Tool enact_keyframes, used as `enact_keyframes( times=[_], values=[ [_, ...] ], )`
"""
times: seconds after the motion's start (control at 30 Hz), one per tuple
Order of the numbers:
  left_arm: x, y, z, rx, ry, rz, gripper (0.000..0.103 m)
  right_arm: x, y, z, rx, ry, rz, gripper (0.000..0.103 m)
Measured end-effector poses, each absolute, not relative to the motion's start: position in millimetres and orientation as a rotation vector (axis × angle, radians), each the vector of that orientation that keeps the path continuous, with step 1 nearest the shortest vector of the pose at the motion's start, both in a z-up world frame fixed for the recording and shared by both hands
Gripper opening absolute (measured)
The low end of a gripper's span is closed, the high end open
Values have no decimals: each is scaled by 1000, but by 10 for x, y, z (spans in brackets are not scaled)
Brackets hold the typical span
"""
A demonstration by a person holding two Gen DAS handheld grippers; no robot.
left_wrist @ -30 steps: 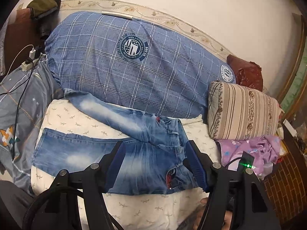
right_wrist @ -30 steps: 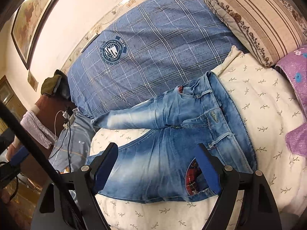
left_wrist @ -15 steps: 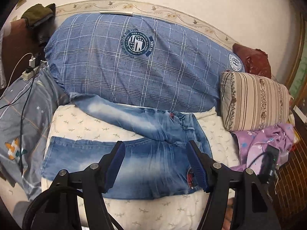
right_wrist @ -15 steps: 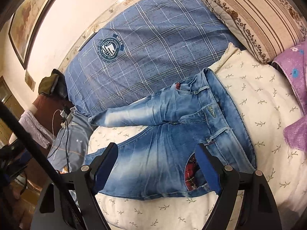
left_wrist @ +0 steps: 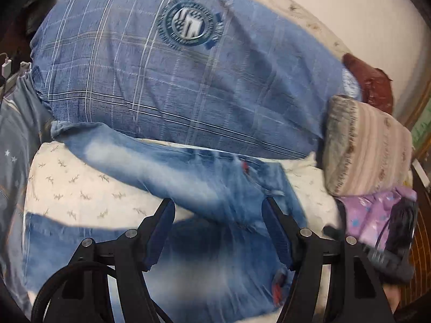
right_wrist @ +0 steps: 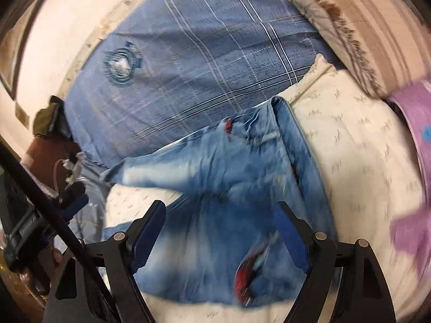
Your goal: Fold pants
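Both tools have dropped closer to the jeans (left_wrist: 204, 177), which lie spread below the plaid pillow (left_wrist: 167, 80), left tool (left_wrist: 218, 215) and right tool (right_wrist: 221, 220) gaping empty, likely reaching to grasp.

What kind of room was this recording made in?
Most likely a bedroom in a home. The jeans lie on a bed covered with a cream leaf-print sheet; a large blue plaid pillow and a striped pillow rest against the wall, beside a purple garment.
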State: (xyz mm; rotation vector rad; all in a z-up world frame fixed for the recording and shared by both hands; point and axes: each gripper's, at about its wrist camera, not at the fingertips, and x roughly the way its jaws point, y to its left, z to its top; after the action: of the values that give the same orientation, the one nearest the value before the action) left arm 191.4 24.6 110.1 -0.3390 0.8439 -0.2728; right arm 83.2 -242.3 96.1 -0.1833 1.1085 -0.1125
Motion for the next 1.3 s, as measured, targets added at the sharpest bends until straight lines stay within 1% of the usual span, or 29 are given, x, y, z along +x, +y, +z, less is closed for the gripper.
enact_keyframes(
  times=[0.17, 0.23, 0.3, 0.43, 0.5, 0.53, 0.57, 0.63, 0.67, 0.77, 0.9, 1.0, 1.1, 1.17, 1.23, 1.3],
  values=[
    [2308, 499, 596, -381, 879, -210, 67, 1806, -2866, 653, -239, 1162, -207, 83],
    [2418, 603, 402, -423, 913, -167, 64, 2148, -3100, 506, -236, 1185, -275, 83],
    [2464, 669, 343, -490, 906, -208, 66, 2460, -3220, 330, -269, 1218, -307, 83],
    [2522, 683, 304, -496, 886, -220, 67, 2870, -3362, 80, -269, 1218, -363, 80],
    [2531, 675, 237, -501, 900, -234, 67, 3011, -3401, -56, -257, 1235, -379, 67],
    [2546, 673, 210, -513, 912, -245, 67, 3041, -3392, -101, -287, 1232, -396, 53],
    [2580, 676, 170, -527, 927, -253, 67, 3050, -3377, -138, -325, 1228, -427, 32],
    [2567, 701, 129, -548, 938, -254, 67, 2988, -3295, -96, -329, 1223, -415, 11],
    [2575, 721, 132, -563, 939, -254, 67, 2928, -3224, -15, -323, 1199, -394, 8],
    [2554, 764, 130, -593, 922, -257, 67, 2572, -2850, 373, -327, 1107, -288, 6],
    [2451, 740, 186, -583, 870, -296, 67, 1739, -2361, 740, -337, 1008, -171, 6],
    [2354, 691, 232, -580, 840, -356, 68, 1168, -2291, 752, -323, 961, -153, 6],
    [2288, 639, 254, -594, 838, -415, 69, 822, -2473, 633, -222, 990, -160, 6],
    [2327, 596, 253, -638, 859, -442, 70, 791, -2524, 553, -192, 1024, -167, 6],
    [2393, 543, 243, -650, 870, -426, 73, 665, -2553, 527, -203, 1059, -162, 6],
    [2525, 450, 169, -652, 905, -405, 73, 646, -2656, 550, -189, 1078, -172, 6]
  ],
)
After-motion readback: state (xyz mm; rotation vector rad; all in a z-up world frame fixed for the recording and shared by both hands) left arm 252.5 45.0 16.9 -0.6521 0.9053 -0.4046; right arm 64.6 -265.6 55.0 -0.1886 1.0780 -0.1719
